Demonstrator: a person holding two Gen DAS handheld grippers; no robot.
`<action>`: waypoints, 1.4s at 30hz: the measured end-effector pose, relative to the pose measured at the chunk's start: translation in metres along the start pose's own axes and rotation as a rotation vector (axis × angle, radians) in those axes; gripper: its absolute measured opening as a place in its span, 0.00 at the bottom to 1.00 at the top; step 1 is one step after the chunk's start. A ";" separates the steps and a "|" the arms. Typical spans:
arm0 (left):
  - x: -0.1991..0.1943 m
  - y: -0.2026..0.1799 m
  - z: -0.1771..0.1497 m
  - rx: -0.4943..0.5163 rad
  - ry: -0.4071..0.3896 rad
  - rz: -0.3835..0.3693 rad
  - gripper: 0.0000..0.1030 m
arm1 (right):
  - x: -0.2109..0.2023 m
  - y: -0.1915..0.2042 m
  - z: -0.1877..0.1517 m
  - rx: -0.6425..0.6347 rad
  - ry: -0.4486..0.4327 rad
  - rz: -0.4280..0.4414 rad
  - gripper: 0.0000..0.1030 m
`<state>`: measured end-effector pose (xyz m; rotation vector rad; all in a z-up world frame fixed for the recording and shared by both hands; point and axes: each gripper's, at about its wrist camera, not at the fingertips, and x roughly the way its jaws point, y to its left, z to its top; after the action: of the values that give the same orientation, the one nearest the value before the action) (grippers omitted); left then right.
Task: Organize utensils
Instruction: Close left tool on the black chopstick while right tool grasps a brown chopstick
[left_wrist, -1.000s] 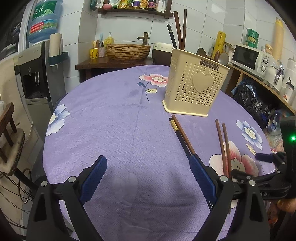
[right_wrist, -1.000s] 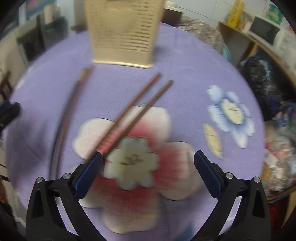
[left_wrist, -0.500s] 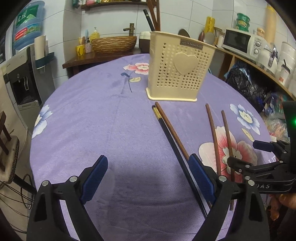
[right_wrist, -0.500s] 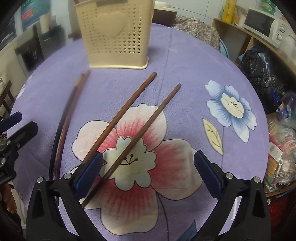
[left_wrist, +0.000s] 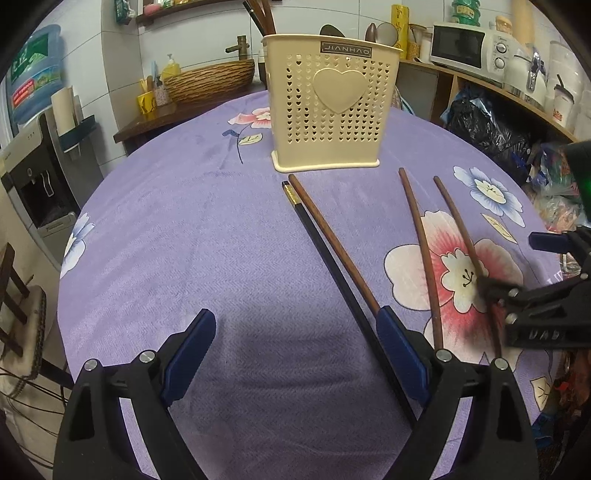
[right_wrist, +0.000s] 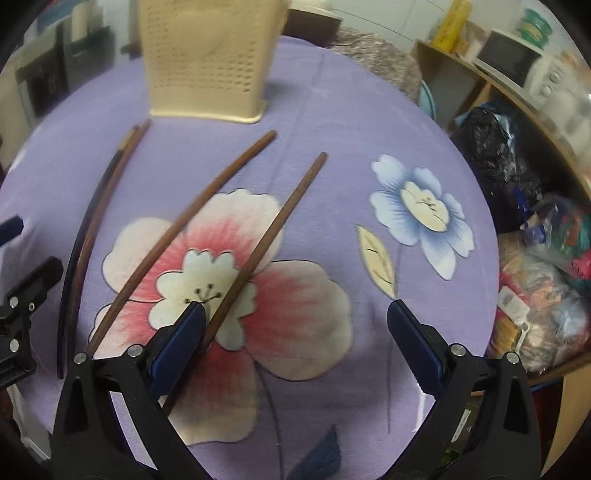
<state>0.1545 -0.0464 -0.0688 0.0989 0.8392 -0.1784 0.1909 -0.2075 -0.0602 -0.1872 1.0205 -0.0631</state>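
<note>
A cream perforated utensil holder (left_wrist: 328, 107) (right_wrist: 210, 62) stands at the table's far side with several utensils in it. In front of it lie a black chopstick (left_wrist: 325, 251) and a brown chopstick (left_wrist: 332, 240) side by side, their near ends running under my left gripper's right finger. My left gripper (left_wrist: 295, 332) is open, with bare cloth between its fingers. Two more brown chopsticks (right_wrist: 184, 221) (right_wrist: 273, 229) lie on the pink flower. My right gripper (right_wrist: 295, 317) (left_wrist: 517, 264) is open, and the rightmost chopstick passes just inside its left finger, touching it.
The round table wears a purple flowered cloth (left_wrist: 184, 221). To the right are a shelf with a microwave (left_wrist: 465, 48) and black and coloured bags (right_wrist: 495, 155). A water dispenser (left_wrist: 33, 155) and a woven basket (left_wrist: 210, 79) stand at the back left.
Both grippers moved forward, toward the holder. The right gripper shifted left, so the rightmost chopstick now lies inside its left finger. Both stayed open.
</note>
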 end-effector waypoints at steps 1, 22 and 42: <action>0.000 -0.001 0.000 0.002 0.004 -0.003 0.85 | -0.003 -0.005 -0.001 0.027 -0.010 0.024 0.94; 0.009 -0.009 -0.003 0.027 0.055 0.035 0.83 | 0.005 -0.001 -0.011 0.032 -0.013 0.050 0.94; 0.076 0.026 0.080 0.032 0.120 -0.013 0.50 | 0.037 -0.042 0.052 0.208 -0.076 0.207 0.66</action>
<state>0.2681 -0.0423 -0.0720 0.1353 0.9572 -0.2002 0.2560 -0.2470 -0.0566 0.1055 0.9455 0.0257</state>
